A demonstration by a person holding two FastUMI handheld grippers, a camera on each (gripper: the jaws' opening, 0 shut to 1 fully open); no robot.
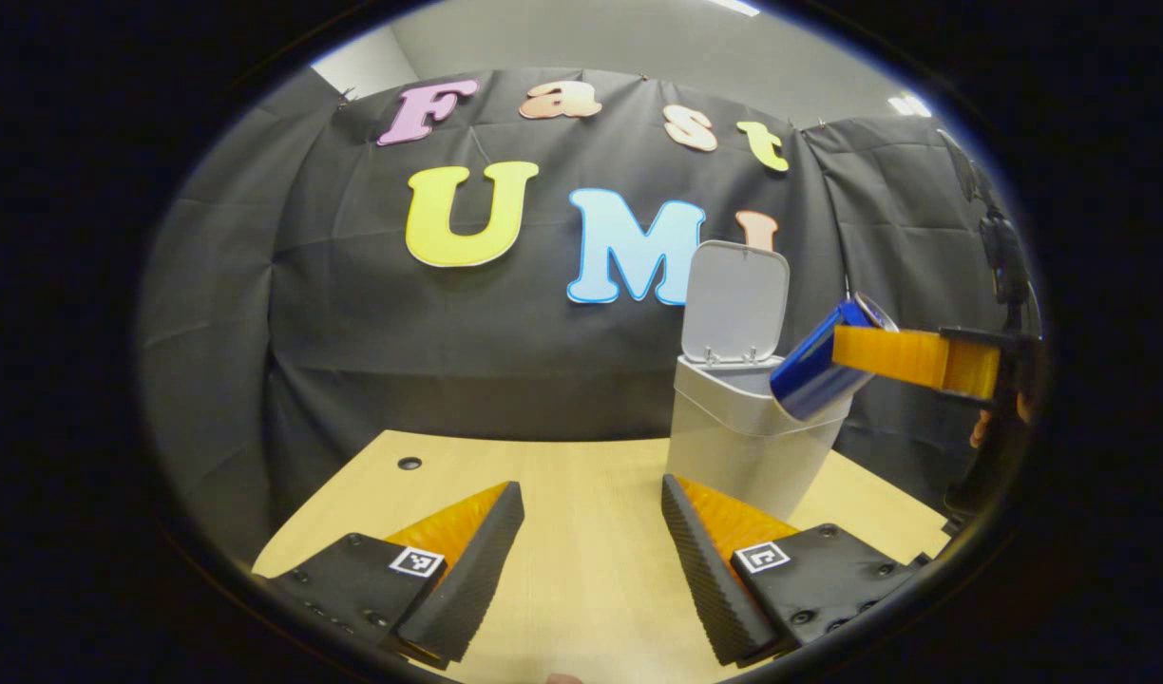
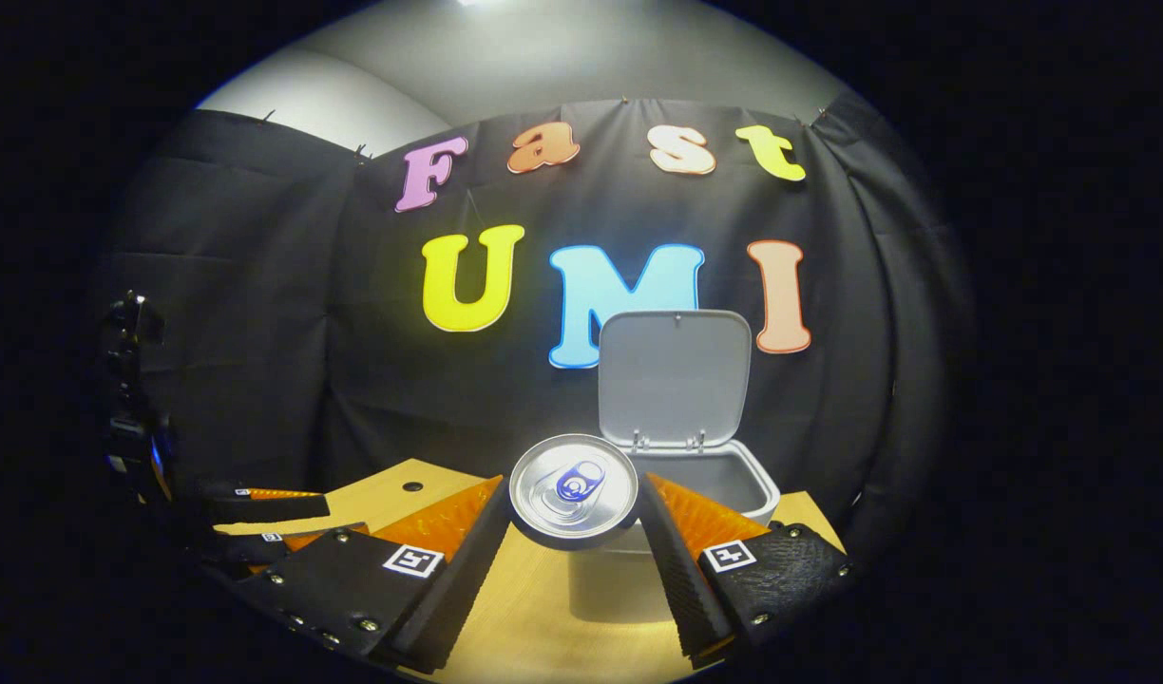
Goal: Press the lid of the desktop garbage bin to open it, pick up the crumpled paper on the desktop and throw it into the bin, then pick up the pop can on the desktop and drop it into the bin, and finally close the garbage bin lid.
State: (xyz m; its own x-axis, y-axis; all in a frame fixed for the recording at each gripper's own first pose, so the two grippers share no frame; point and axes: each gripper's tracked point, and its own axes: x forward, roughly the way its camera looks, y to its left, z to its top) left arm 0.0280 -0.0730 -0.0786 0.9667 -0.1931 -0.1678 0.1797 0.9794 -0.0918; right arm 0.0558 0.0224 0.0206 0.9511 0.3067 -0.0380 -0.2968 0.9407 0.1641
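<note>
We start with the table (image 1: pixel 581 494), pale wood, which carries the garbage bin (image 1: pixel 734 446) toward its far right side as the left gripper view has it; the lid (image 1: pixel 734 299) stands upright on its hinge, so the opening step looks done. We see no crumpled paper on the visible tabletop and judge it to be in the bin already, though we cannot see inside to confirm. That puts us at the third step — the pop can (image 2: pixel 573 489). The right tool (image 2: pixel 573 532) pinches the can between its two fingers, top end facing the camera in the right gripper view, and from the left gripper view the can hangs tilted, its lower end just over the near right rim of the bin. The left tool (image 1: pixel 591 560) sits low over the table near the front edge, fingers spread with nothing between them. The next move, as we judge it, is to carry the can a little further over the mouth so it clears the rim, then spread the right tool's fingers and let it fall — releasing too early could knock it off the rim. After that, the lid still needs pushing down.
</note>
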